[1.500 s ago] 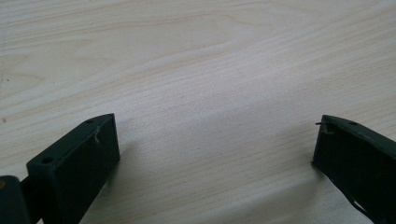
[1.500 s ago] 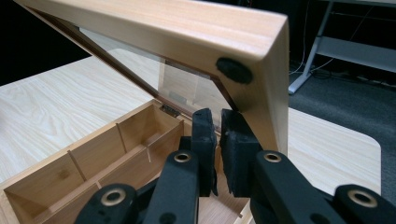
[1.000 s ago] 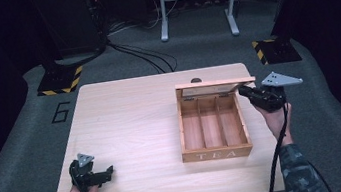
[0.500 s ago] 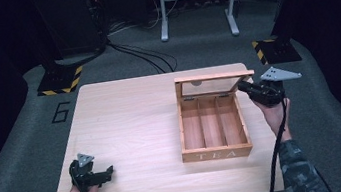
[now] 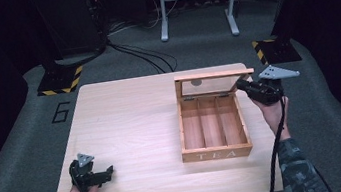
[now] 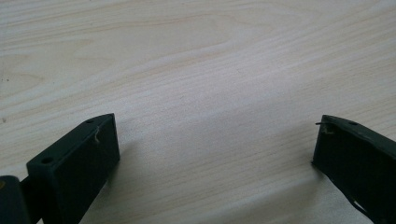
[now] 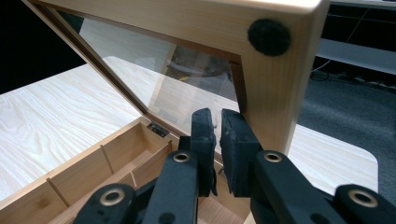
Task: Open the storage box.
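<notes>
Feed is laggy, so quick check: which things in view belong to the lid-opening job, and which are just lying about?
In the job:
- tea box
- its glass lid, raised
- right gripper, shut, at the lid's edge

Lying about:
- left gripper, open over bare table
- floor cables
- striped stand bases

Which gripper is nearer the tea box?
Right. The right gripper is at the tea box's raised lid; the left gripper rests far off near the table's front left corner.
</notes>
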`<control>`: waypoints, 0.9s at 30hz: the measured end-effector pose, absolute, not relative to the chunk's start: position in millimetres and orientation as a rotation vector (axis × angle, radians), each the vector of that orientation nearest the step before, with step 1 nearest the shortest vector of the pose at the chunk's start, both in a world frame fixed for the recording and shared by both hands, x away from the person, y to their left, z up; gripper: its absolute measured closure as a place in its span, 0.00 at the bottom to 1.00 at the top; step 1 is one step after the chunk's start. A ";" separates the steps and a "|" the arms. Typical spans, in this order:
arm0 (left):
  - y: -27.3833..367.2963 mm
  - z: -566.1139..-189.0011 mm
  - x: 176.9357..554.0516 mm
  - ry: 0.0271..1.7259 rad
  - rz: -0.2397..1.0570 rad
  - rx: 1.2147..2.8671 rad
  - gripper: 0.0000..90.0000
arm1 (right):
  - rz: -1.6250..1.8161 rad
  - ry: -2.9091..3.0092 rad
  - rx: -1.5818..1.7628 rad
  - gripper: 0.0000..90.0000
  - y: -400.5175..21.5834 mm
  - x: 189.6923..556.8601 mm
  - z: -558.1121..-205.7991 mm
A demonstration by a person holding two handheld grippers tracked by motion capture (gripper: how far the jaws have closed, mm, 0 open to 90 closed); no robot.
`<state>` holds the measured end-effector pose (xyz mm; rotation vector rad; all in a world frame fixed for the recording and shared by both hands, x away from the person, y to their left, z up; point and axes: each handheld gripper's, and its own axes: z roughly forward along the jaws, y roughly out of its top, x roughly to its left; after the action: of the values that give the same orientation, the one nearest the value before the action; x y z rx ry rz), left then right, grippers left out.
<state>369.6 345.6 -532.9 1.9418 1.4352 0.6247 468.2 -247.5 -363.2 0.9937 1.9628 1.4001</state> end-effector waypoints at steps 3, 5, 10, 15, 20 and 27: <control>345.6 -532.9 369.6 1.435 0.625 1.942 0.00 | 1.402 1.965 0.992 0.93 -246.9 468.3 -363.3; 345.5 -532.9 369.6 1.435 0.625 1.942 0.00 | 1.401 1.966 0.981 0.93 -246.5 468.8 -363.2; 345.5 -533.0 369.6 1.435 0.625 1.941 0.00 | 1.398 1.968 0.978 0.93 -245.0 469.4 -363.1; 345.6 -532.9 369.6 1.435 0.625 1.942 0.00 | 1.398 1.965 0.977 0.92 -244.3 469.5 -363.0; 345.5 -532.9 369.5 1.435 0.624 1.941 0.00 | 1.399 1.961 0.983 0.92 -244.0 469.4 -363.1; 345.5 -532.9 369.6 1.435 0.625 1.941 0.00 | 1.399 1.960 0.983 0.92 -244.0 469.5 -363.1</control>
<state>369.6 345.5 -532.9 1.9414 1.4352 0.6247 469.5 -244.0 -363.1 0.9831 1.9603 1.3987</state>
